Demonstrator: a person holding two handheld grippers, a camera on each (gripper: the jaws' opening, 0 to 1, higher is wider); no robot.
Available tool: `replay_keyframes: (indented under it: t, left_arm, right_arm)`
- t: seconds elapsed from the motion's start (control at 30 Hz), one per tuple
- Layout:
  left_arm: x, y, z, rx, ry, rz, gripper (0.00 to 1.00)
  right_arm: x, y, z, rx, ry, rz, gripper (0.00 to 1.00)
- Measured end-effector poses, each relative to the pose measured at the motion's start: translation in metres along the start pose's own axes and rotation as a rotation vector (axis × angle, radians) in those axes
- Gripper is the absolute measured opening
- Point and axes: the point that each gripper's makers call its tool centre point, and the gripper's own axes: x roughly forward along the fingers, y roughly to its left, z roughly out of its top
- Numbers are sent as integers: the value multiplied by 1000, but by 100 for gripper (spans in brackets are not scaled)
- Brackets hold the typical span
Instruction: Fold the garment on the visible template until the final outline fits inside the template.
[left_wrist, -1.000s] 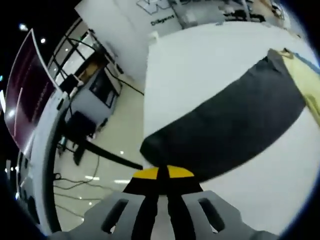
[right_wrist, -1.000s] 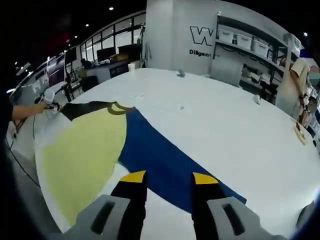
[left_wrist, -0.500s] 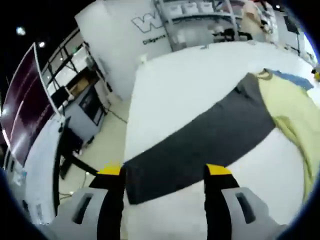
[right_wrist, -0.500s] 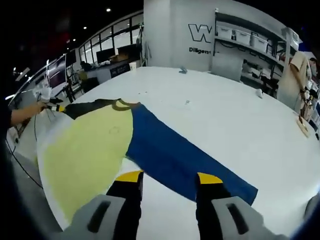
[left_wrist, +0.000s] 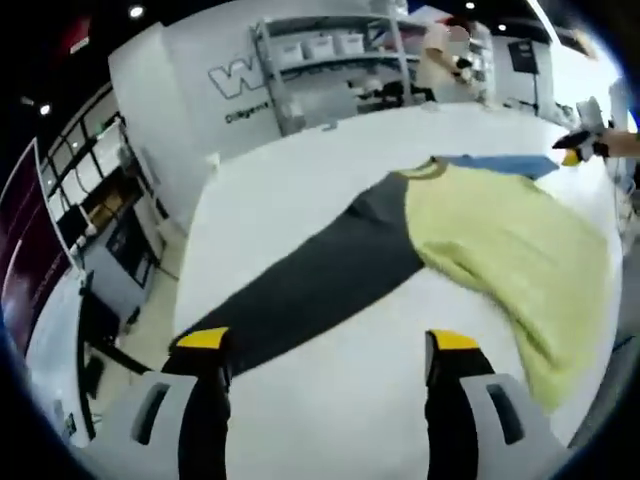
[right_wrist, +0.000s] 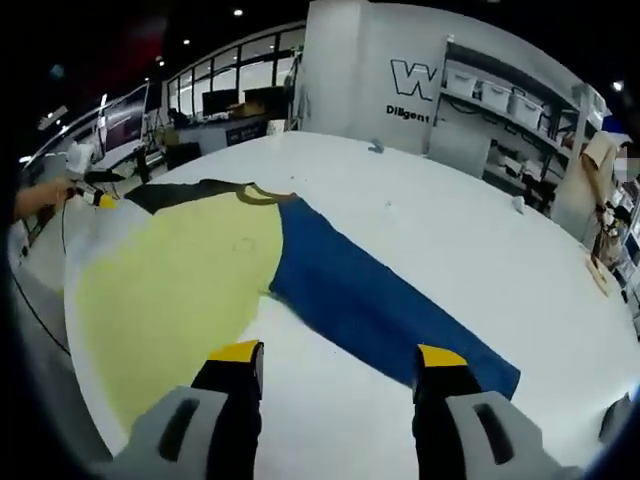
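A long-sleeved garment lies spread flat on the white table (right_wrist: 480, 240), with a pale yellow body (right_wrist: 170, 280), a blue sleeve (right_wrist: 380, 300) and a dark grey sleeve (left_wrist: 300, 285). My left gripper (left_wrist: 328, 345) is open, its jaws wide apart just short of the grey sleeve's end and holding nothing. My right gripper (right_wrist: 338, 355) is open too, hovering before the blue sleeve's lower edge. In the left gripper view the yellow body (left_wrist: 500, 240) lies to the right with the blue sleeve (left_wrist: 500, 165) beyond it. The grey sleeve (right_wrist: 180, 193) stretches away to the far left in the right gripper view.
The table edge (left_wrist: 195, 260) drops to the floor on the left, near desks and monitors (left_wrist: 110, 250). Shelves with bins (right_wrist: 500, 100) and a person (right_wrist: 600, 160) stand behind the table. Small items (right_wrist: 375, 147) lie at its far side.
My left gripper, shut on the grey sleeve's end a second ago, has opened, let it go and drawn back. My right jaws spread wider and backed off the blue sleeve.
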Motion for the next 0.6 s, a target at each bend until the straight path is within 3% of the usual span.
replay_keyframes:
  t: [0.1,0.27,0.47,0.53,0.6]
  left_arm:
    - [-5,-11,-3,-67,-22,-31,78]
    - [-10,-32,-8,-87,-26,-57,79]
    - [-8,-70,-25,-88,20,-139,72]
    - [-10,-89,-22,-159,-7,-164,66]
    - [-9,-96,-27,-155,-9,-175,65]
  right_arm:
    - [-3,9,-2,13,-9,20,58]
    - [-4,28,-16,3,-4,49,52]
    - [-6,59,-39,49,43,117,47]
    - [-11,77,-47,51,51,146,46]
    - [-13,83,-54,30,59,154,46]
